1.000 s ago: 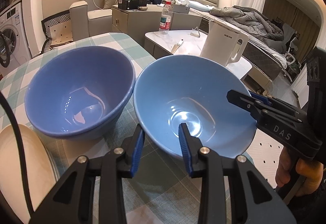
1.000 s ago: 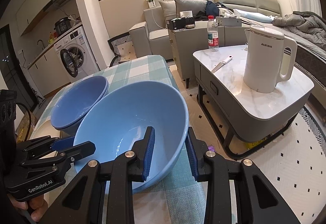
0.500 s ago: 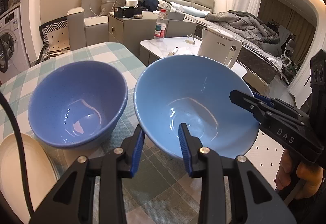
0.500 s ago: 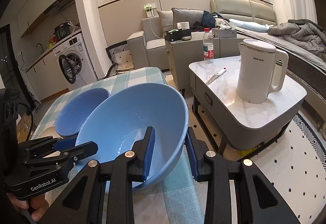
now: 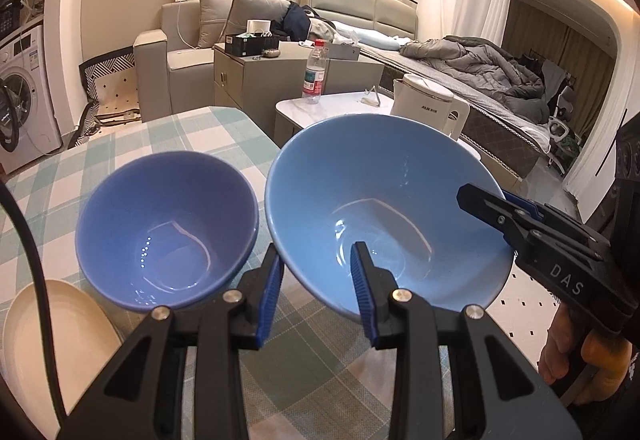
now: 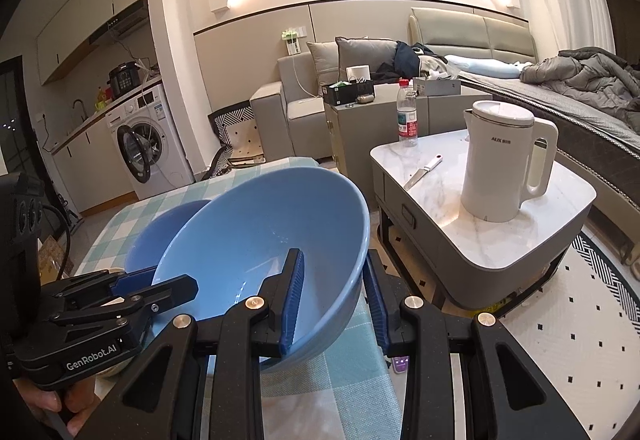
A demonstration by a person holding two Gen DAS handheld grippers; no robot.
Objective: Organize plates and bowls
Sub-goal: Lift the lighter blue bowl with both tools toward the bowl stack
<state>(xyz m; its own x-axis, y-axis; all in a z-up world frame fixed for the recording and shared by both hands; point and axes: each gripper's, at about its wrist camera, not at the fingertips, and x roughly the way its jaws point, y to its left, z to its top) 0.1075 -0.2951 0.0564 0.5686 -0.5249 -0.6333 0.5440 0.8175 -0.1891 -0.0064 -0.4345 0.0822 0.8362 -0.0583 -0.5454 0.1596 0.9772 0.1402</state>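
While both sets of tongs are clamped on the same dish, the left tongs [image 5: 316,272] pinch the near rim of the light blue bowl [image 5: 384,207] with one blue pad inside and one outside, and the right tongs [image 6: 334,292] grip its right-hand rim the same way, so the jaws are narrow and closed on the bowl wall on both sides. That bowl looks tilted and clear of the table [image 5: 192,131], which has a green-and-white checked cloth, though I can't really tell how far off the cloth it is. Just to its left sits a smaller, darker blue bowl [image 5: 168,224], upright on the cloth, rims close but not touching as far as I can see. A cream plate [image 5: 52,324] pokes in at the lower left, partly under that darker bowl's edge. Further out on the right there's a low marble side table [image 6: 500,236] carrying a white kettle [image 6: 504,167], a water bottle [image 6: 407,111] and a knife [image 6: 422,171].
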